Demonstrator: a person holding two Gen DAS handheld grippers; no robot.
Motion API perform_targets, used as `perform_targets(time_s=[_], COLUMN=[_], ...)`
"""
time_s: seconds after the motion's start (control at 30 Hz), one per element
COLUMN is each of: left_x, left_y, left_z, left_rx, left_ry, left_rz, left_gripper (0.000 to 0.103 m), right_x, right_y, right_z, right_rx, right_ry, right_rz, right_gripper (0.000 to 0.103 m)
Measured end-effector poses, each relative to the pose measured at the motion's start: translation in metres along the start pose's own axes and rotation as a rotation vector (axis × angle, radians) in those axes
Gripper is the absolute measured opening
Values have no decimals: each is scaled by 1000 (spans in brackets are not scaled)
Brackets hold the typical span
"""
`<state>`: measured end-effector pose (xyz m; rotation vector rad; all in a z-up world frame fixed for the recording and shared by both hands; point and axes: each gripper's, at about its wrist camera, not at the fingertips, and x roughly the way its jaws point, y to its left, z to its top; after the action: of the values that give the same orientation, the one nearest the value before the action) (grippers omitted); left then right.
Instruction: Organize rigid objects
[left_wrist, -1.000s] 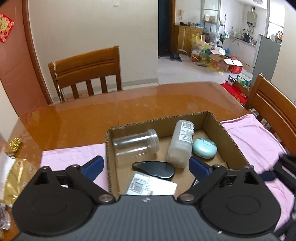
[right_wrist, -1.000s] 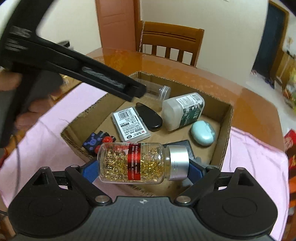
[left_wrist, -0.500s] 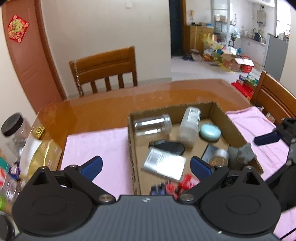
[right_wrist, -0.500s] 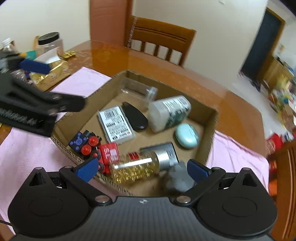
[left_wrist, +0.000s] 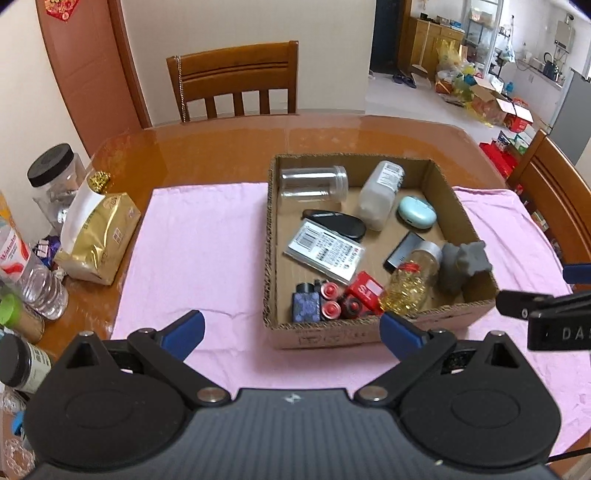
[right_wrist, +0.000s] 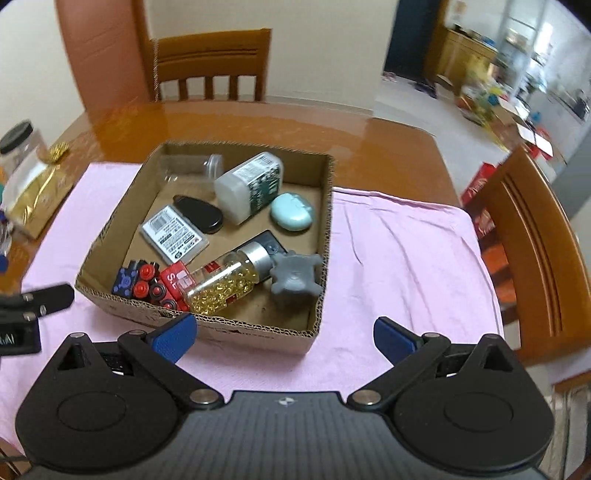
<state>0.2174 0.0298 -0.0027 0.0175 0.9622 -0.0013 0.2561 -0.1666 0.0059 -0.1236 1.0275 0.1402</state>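
The cardboard box (right_wrist: 320, 236) sits on a pink cloth (right_wrist: 402, 251) spread over the wooden table (right_wrist: 258, 125), and serves as the landmark here; the right gripper (right_wrist: 282, 338) hovers just outside the box's near wall, its jaws having just been opening and now spread wide with nothing between them; the left gripper (left_wrist: 291, 328) hangs over the cloth at the box's near left corner, its fingers likewise parted and empty; inside the box, against the near wall, lies the bottle of golden capsules (right_wrist: 221, 280) on its side, its silver cap pointing toward the far right corner; a grey knobbed piece (right_wrist: 295, 278) rests just beside that cap; red and blue toy blocks (right_wrist: 147, 280) fill the near left corner; a white bottle (right_wrist: 251, 186), a mint case (right_wrist: 291, 212) and a clear jar (left_wrist: 314, 182) lie toward the far wall.
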Motion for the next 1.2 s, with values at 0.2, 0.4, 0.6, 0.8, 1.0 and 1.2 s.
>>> perform_targets(time_s=[0.2, 0.4, 0.6, 0.8, 1.0, 1.2], left_x=[-9, -12, -15, -16, -16, -17], left_y=[-9, -9, -8, -9, -8, -8], left_z=[-2, -2, -1, -1, 1, 2], left_rx=[9, 3, 1, 4, 6, 6], left_ry=[0, -6, -10, -15, -19, -22], left_rz=[-13, -7, -8, -8, -8, -10], left_gripper=[100, 100, 100, 100, 100, 100], right_x=[-15, -21, -23, -24, -25, -25], right_y=[0, 6, 5, 5, 6, 6], right_z=[-4, -6, -8, -8, -6, -6], right_rx=[40, 28, 36, 39, 40, 40], right_ry=[-21, -30, -33, -38, -41, -41], right_rz=[37, 44, 39, 36, 32, 30], right_gripper=[103, 103, 103, 103, 103, 103])
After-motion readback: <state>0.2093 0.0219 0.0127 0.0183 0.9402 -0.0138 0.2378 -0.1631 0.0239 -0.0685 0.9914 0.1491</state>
